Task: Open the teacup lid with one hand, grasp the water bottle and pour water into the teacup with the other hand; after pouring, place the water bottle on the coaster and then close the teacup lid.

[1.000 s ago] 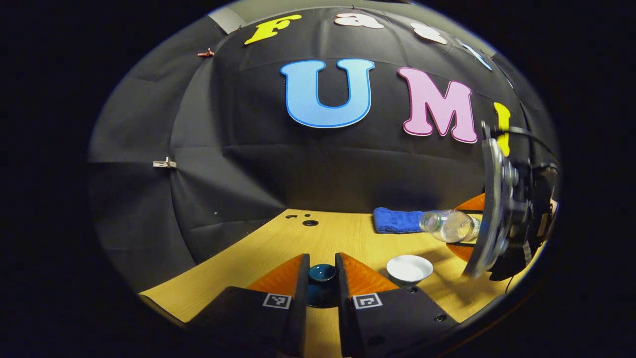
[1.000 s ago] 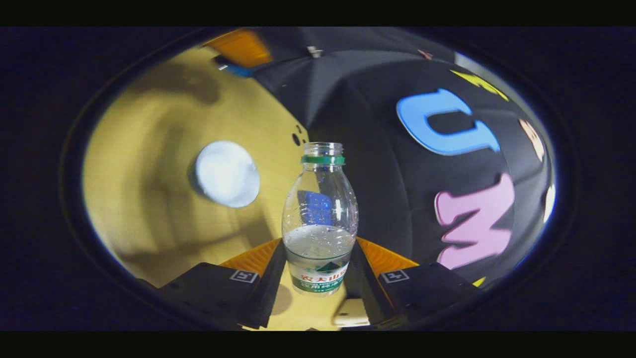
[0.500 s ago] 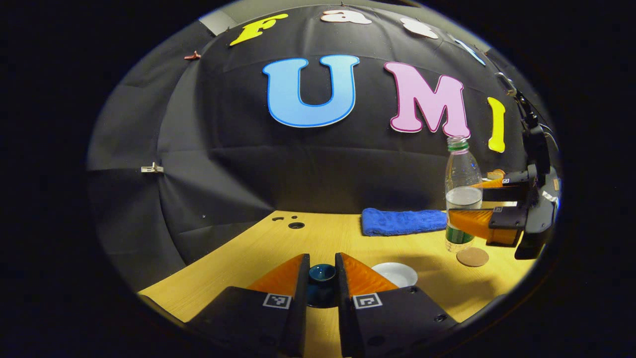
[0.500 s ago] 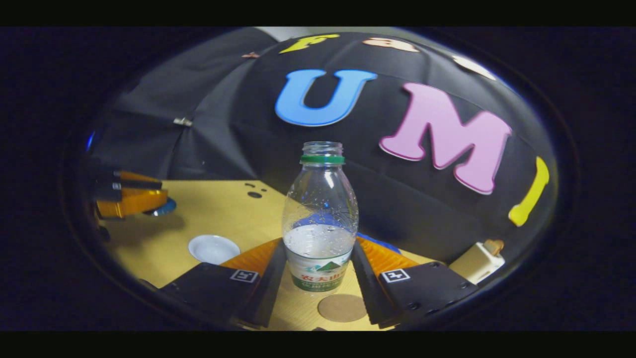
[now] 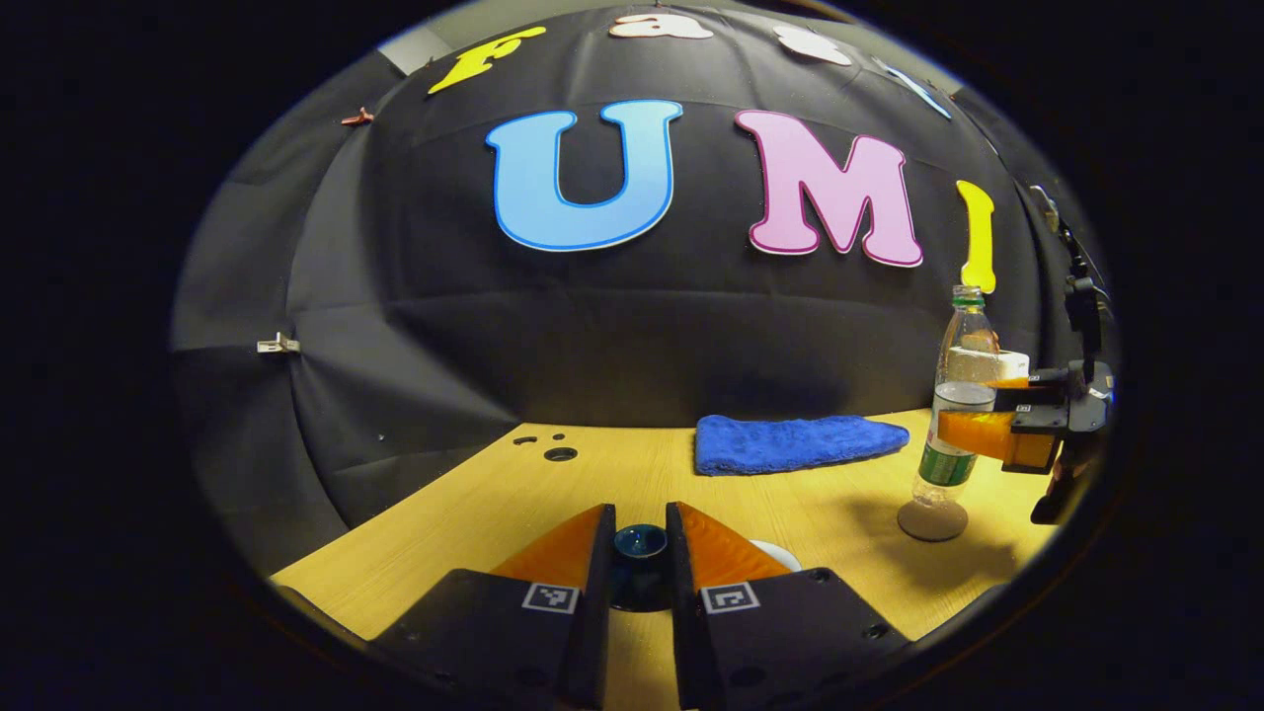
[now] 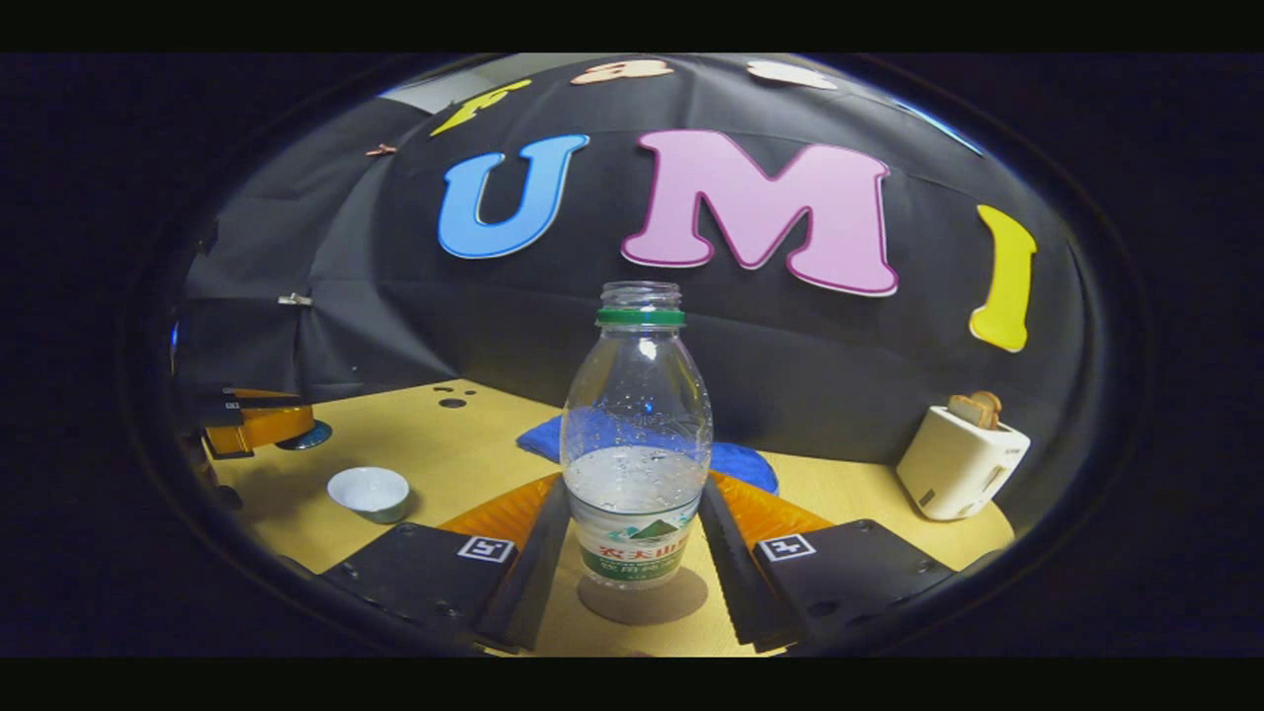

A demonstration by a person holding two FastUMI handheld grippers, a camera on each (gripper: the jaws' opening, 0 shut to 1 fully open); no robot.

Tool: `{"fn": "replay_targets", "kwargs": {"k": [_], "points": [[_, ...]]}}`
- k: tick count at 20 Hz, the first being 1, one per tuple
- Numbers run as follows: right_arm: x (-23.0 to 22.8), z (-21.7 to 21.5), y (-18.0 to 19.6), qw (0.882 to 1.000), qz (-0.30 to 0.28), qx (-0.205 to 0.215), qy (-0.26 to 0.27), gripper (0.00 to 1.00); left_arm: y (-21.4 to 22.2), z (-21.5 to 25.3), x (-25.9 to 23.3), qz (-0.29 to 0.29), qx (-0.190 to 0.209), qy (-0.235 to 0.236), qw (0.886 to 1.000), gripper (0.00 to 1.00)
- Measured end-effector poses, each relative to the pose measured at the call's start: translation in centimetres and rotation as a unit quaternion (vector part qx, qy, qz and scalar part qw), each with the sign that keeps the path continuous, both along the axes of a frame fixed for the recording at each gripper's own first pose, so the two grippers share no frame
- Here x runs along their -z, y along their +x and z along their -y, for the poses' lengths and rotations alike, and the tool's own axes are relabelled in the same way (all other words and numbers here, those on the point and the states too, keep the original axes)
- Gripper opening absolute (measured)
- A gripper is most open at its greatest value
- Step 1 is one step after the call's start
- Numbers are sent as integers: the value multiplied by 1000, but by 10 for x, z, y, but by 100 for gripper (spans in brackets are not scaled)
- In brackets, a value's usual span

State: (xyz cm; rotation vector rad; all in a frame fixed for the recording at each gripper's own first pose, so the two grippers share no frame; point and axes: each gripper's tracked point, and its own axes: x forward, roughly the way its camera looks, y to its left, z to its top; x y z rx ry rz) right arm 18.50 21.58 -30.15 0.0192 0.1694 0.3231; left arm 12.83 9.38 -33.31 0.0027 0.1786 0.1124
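Now the right gripper (image 6: 637, 538) clenches the water bottle (image 6: 637, 444) at centre frame, upright on the coaster (image 6: 642, 597); the left gripper (image 5: 640, 553) grips the teacup lid (image 5: 640, 543). Releasing off-centre could topple the uncapped bottle; the teacup (image 6: 368, 491) waits lower left

Left claw (image 5: 640, 553) level, low over table, fingers pinching dark lid (image 5: 640, 545). Right claw (image 6: 632, 533) level, fingers clamped on upright water bottle (image 6: 637, 434).
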Motion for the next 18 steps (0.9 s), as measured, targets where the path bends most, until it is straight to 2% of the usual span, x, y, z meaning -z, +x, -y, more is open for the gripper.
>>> {"fn": "replay_targets", "kwargs": {"k": [10, 11, 12, 17, 18], "points": [[38, 12, 1, 999, -37, 10, 30, 75, 18, 20, 4, -2, 12, 2, 1000, 30], [36, 12, 1, 999, -35, 10, 35, 72, 18, 20, 5, -2, 13, 2, 1000, 30], [37, 12, 0, 999, -37, 9, 36, 77, 19, 21, 6, -3, 14, 2, 1000, 30], [41, 9, -5, 998, -43, 4, 36, 87, 21, 27, 7, -5, 19, 0, 1000, 30], [42, 8, -7, 998, -45, 4, 38, 96, 21, 28, 9, -6, 21, -1, 1000, 30]]}}
